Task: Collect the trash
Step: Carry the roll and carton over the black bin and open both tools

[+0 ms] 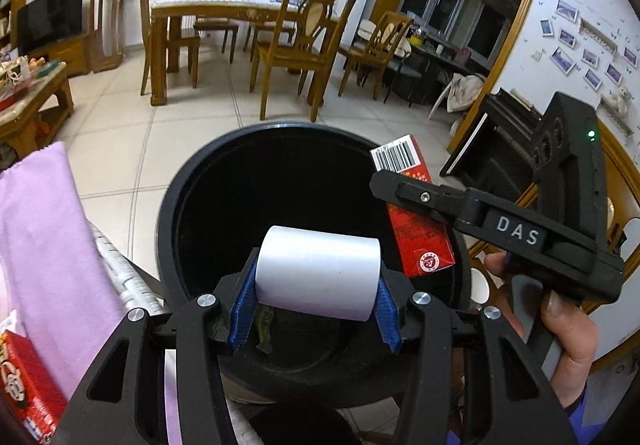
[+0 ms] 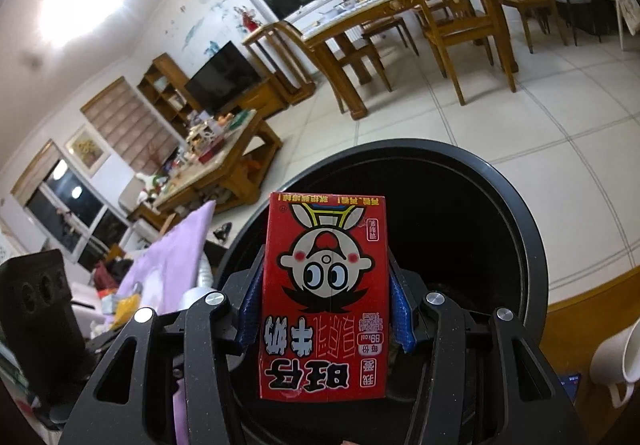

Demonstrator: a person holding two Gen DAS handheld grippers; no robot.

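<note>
Over a pale tiled floor [image 1: 120, 113] hangs the widest thing in both views, a round black bin [image 1: 280, 149] with a thick rim and a dark inside; something crumpled and greenish lies at its bottom, too dim to name. Behind it stand a wooden dining table [image 1: 208, 11] with matching chairs [image 1: 296, 41], a dark television [image 1: 50, 21] on a low cabinet, and a cluttered coffee table [image 2: 224, 149]. A lilac cloth [image 1: 48, 245] drapes down just beside the bin on the left wrist view's left side, with a second red box [image 1: 24, 381] showing below it at the frame's edge.

Next in size come the tools. Left gripper [image 1: 316, 297] is clamped on a white cylinder [image 1: 318, 277] lying crosswise between its blue pads [image 1: 244, 301], held right above the bin's mouth. Right gripper [image 2: 326, 305] grips a red milk carton [image 2: 326, 285] by its two narrow sides, printed face toward the camera and upside down (the cartoon head reads inverted), also above the bin opening. From the left wrist camera that same carton [image 1: 416, 221] appears tilted over the bin's right rim, barcode end uppermost, with the black tool marked DAS across it and a hand [image 1: 568, 341] wrapped around the grip.

A white mug [image 2: 616, 361] sits at the lower right edge of the right wrist view.
</note>
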